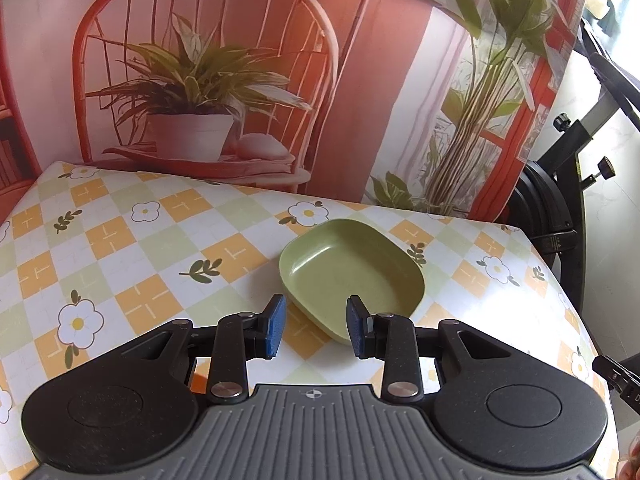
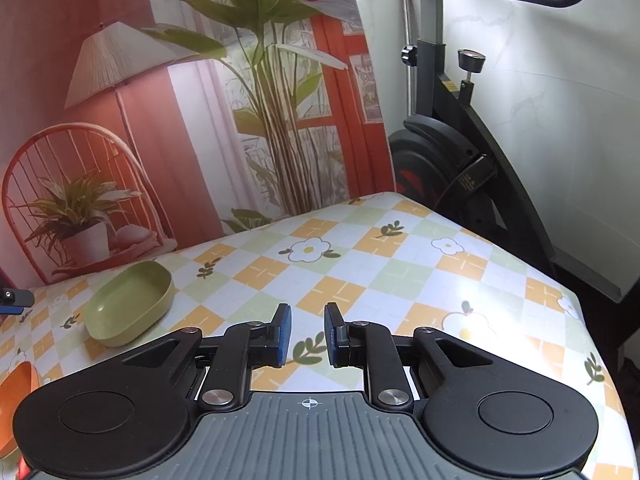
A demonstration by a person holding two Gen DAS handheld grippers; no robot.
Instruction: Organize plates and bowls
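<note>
Biggest first: printed backdrop (image 1: 248, 80) with chair, plants and lamp fills the top of both views; black exercise bike (image 2: 460, 152) at upper right of the right-wrist view. Below it, the bench (image 1: 120, 272) under a checked flower-pattern cloth takes the middle band.

Green rounded-square plastic bowl (image 1: 352, 276) sits centre-right in the left-wrist view, just past my left tool (image 1: 316, 328); lower left in the right-wrist view. Bowl is empty. Orange dish (image 2: 16, 392) is cut off at the lower left edge of the right-wrist view, contents not visible, can't tell plate or bowl.

Left tool: jaws spread fairly wide, nothing between them, aimed at the bowl's near corner. Right tool (image 2: 307, 334): jaws a moderate gap apart, gripping nothing, over bare cloth, well apart from the bowl.

Risks as I judge them: light bowl on slick cloth, so a pad nudging the rim could push it away instead of pinching it. A one-wall grip may let it tilt or slip. Glare at right of the bench hides detail there.
</note>
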